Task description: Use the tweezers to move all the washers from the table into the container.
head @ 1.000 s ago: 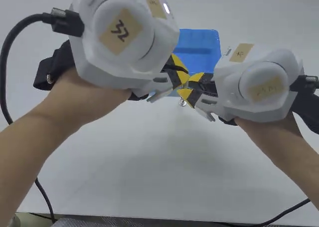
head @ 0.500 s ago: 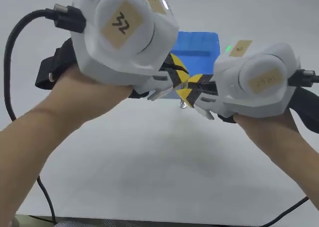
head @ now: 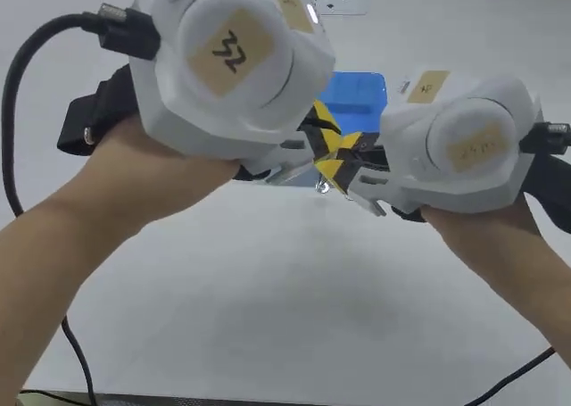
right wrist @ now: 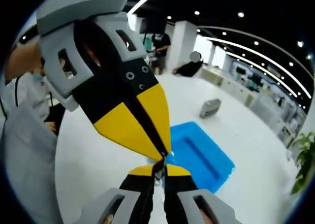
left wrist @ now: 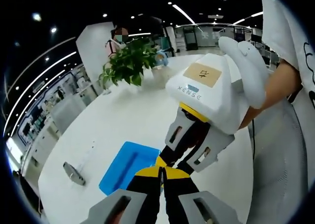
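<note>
Silvery tweezers (head: 326,185), apparently, hang just before the blue container (head: 361,92), clamped in the right gripper (right wrist: 158,169); the left gripper (left wrist: 161,171), jaws together, meets it tip to tip. Likely settling the grip; next, seek washers.

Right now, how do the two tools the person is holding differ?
In the head view the left tool looks bigger and sits higher, nearer the camera; the right tool sits lower. The left tool's label bears a bold zigzag mark; the right tool's mark is faint. Both have white bodies and yellow-and-black jaws, shut, tips meeting above the table, near the blue container.
</note>
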A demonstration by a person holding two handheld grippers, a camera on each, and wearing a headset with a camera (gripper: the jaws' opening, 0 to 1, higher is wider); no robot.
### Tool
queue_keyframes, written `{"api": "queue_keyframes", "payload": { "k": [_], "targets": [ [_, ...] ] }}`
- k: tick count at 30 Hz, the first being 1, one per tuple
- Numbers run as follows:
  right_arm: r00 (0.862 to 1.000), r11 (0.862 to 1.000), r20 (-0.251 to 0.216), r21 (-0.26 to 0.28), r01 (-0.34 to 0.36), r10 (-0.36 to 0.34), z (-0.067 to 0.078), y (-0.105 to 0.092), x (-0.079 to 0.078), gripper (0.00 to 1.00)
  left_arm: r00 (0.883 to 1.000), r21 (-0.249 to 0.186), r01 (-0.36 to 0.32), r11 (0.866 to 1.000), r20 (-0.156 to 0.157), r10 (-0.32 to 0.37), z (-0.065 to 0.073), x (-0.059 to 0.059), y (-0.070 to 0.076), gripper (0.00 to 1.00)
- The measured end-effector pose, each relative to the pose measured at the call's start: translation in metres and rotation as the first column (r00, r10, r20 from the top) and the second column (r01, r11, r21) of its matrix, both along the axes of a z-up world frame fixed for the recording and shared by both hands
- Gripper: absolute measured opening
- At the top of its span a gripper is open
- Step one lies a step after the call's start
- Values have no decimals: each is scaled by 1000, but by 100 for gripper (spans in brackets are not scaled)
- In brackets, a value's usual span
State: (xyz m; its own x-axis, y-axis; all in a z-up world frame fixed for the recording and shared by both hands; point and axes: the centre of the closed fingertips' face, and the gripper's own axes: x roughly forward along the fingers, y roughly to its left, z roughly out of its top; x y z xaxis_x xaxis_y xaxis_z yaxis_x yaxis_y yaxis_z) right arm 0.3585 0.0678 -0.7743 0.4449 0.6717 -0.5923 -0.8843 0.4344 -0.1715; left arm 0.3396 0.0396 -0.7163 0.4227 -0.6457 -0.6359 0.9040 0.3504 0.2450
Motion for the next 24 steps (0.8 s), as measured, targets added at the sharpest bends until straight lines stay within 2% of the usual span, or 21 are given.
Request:
{"api": "queue_keyframes", "payload": {
  "k": [4,7,12,17,24],
  "targets": [
    [999,1000,33,23,0,-1,20,2,5,2,1000,-17,1,1000,29,0,17,5,1,0],
    [998,999,59,46,10,-12,34,4,10,2,998,-28,-3,1000,61,4,31,9,2,0],
    [994,996,100,81,38,-46,51,4,23,2,993,-50,-12,999,114,17,46,18,1,0],
    [989,996,130,70,55,-64,50,4,38,2,990,-53,-25,998,134,32,44,32,2,0],
    [991,996,116,59,63,-69,35,5,48,2,992,-59,-48,997,118,55,28,45,4,0]
  ]
}}
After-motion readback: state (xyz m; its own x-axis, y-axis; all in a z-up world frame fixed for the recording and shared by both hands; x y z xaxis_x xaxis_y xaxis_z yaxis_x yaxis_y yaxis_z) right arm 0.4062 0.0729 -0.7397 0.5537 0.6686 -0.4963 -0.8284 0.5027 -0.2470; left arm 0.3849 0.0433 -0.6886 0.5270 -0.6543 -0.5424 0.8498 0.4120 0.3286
